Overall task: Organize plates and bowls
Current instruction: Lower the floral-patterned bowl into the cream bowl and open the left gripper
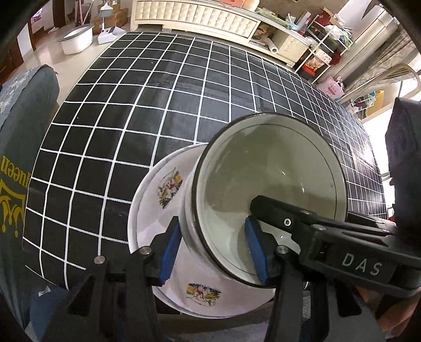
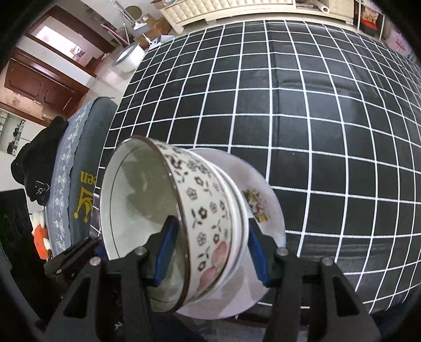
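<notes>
Your left tool [image 1: 213,250] and right tool [image 2: 209,250] each pinch the bowl [image 2: 163,218] wall, tilted over the plate [image 1: 168,184] at the counter [image 1: 158,105] edge. The plate's near rim is hidden.

We saw a black grid-patterned cloth [image 1: 163,110] over the counter, a cream tufted cabinet [image 1: 194,15] behind it, a white tub [image 1: 76,39] on the pale floor [image 1: 39,60], and brown wooden doors [image 2: 44,86].
</notes>
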`<action>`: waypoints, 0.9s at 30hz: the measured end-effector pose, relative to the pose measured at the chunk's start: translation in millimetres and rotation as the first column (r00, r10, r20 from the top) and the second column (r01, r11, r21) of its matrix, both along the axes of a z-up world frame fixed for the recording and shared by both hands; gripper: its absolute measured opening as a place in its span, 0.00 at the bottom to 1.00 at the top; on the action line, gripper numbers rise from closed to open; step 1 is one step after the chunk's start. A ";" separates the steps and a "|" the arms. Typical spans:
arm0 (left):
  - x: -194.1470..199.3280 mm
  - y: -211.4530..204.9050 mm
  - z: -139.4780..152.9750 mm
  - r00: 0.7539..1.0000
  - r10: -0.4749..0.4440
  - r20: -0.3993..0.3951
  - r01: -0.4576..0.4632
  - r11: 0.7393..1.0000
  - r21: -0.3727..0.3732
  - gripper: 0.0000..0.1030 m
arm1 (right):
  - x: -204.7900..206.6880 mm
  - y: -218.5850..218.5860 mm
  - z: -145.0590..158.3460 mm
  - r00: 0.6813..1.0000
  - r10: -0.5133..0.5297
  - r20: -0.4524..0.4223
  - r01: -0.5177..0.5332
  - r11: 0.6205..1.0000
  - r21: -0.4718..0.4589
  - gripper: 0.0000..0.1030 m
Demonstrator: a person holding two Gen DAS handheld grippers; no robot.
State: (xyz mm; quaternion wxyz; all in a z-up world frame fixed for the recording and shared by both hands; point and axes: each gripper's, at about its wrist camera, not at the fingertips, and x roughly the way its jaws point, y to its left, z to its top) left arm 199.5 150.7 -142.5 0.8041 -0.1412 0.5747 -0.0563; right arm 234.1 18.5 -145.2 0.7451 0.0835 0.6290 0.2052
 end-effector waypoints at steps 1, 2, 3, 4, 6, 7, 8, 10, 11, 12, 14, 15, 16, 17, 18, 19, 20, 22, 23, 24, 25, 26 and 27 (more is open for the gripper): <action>0.4 -0.1 0.0 1.000 0.000 0.002 0.000 1.000 0.001 0.45 | 0.7 -0.5 -0.6 1.000 -0.002 -0.002 0.002 1.000 0.005 0.55; 0.9 -0.8 0.0 1.000 -0.001 0.005 0.001 1.000 0.004 0.45 | 1.3 -1.3 -1.4 1.000 -0.005 -0.005 0.005 1.000 0.010 0.55; 1.4 -1.6 0.4 1.000 -0.002 0.010 0.002 1.000 0.006 0.45 | 1.7 -2.4 -2.3 1.000 -0.008 -0.009 0.008 1.000 0.017 0.55; 1.0 -2.1 0.8 1.000 -0.004 0.015 0.003 1.000 0.007 0.45 | 2.1 -3.5 -3.4 1.000 -0.011 -0.013 0.011 1.000 0.025 0.55; 2.5 -3.0 0.5 1.000 -0.006 0.022 0.005 1.000 0.010 0.45 | 2.6 -5.3 -5.4 1.000 -0.016 -0.019 0.017 0.999 0.039 0.55; 2.3 -4.3 0.9 1.000 -0.008 0.027 0.007 1.000 0.016 0.45 | 2.4 -6.5 -6.0 1.000 -0.017 -0.021 0.018 0.999 0.044 0.55; 2.1 -6.0 1.3 0.999 -0.012 0.032 0.011 1.000 0.026 0.45 | 2.1 -7.3 -6.9 1.000 -0.017 -0.021 0.018 0.999 0.050 0.55; 3.3 -6.6 1.0 0.999 -0.013 0.041 0.012 0.999 0.035 0.45 | 2.2 -8.7 -8.3 1.000 -0.017 -0.024 0.019 0.998 0.061 0.55; 3.9 -6.9 1.2 0.999 -0.013 0.043 0.012 0.999 0.036 0.45 | 2.6 -9.9 -8.9 0.999 -0.018 -0.028 0.020 0.998 0.067 0.55; 4.7 -7.5 1.1 0.999 -0.013 0.042 0.011 0.999 0.037 0.45 | 3.1 -10.2 -9.1 0.999 -0.019 -0.033 0.021 0.997 0.071 0.55; 5.4 -9.6 0.9 0.999 -0.018 0.042 0.016 0.999 0.045 0.45 | 3.6 -8.7 -8.1 1.000 0.001 -0.026 0.001 0.998 0.063 0.55; 5.8 -10.1 0.5 0.999 -0.019 0.044 0.017 0.999 0.046 0.45 | 3.1 -7.6 -5.7 1.000 0.011 -0.008 -0.011 0.999 0.050 0.55; 5.8 -10.9 0.3 0.999 -0.018 0.045 0.016 0.999 0.051 0.45 | 1.8 -5.3 -0.4 0.999 0.025 0.035 -0.026 1.000 0.012 0.55; 5.9 -10.7 -0.1 0.999 -0.016 0.045 0.013 0.999 0.050 0.45 | 0.9 -4.6 3.0 0.997 0.034 0.063 -0.033 0.999 -0.015 0.55; 6.7 -10.1 -0.3 0.999 -0.011 0.044 0.009 0.999 0.045 0.45 | 0.2 -3.8 5.8 0.996 0.042 0.081 -0.040 0.999 -0.026 0.55; 7.0 -8.5 -0.3 0.999 -0.005 0.044 0.004 0.999 0.036 0.45 | -0.7 -3.4 9.2 0.994 0.051 0.094 -0.049 0.998 -0.026 0.55; 6.7 -6.7 -0.1 0.999 0.004 0.045 -0.005 1.000 0.025 0.45 | -0.4 -3.4 10.8 0.994 0.052 0.099 -0.050 0.998 -0.025 0.55; 5.3 -3.8 2.5 0.998 0.016 0.054 -0.017 1.000 0.024 0.47 | -0.2 -5.8 14.2 0.992 0.047 0.114 -0.043 0.998 -0.034 0.55; 4.5 -2.4 3.9 0.998 0.020 0.057 -0.021 0.999 0.027 0.47 | 0.0 -7.6 16.1 0.992 0.043 0.122 -0.039 0.999 -0.035 0.55; 2.9 -0.6 5.4 0.998 0.025 0.061 -0.027 0.999 0.030 0.47 | -0.3 -9.6 17.9 0.991 0.039 0.127 -0.035 0.999 -0.032 0.55; 1.0 1.6 7.2 0.997 0.034 0.064 -0.036 0.999 0.032 0.48 | -0.8 -11.1 19.3 0.991 0.038 0.127 -0.035 0.999 -0.027 0.55; -1.3 4.0 8.8 0.997 0.042 0.068 -0.045 0.998 0.035 0.49 | -1.1 -12.7 20.6 0.991 0.039 0.127 -0.037 0.999 -0.021 0.55; -2.9 4.7 10.5 0.996 0.046 0.073 -0.049 0.998 0.037 0.49 | -2.5 -12.8 22.4 0.990 0.044 0.132 -0.043 0.999 -0.016 0.55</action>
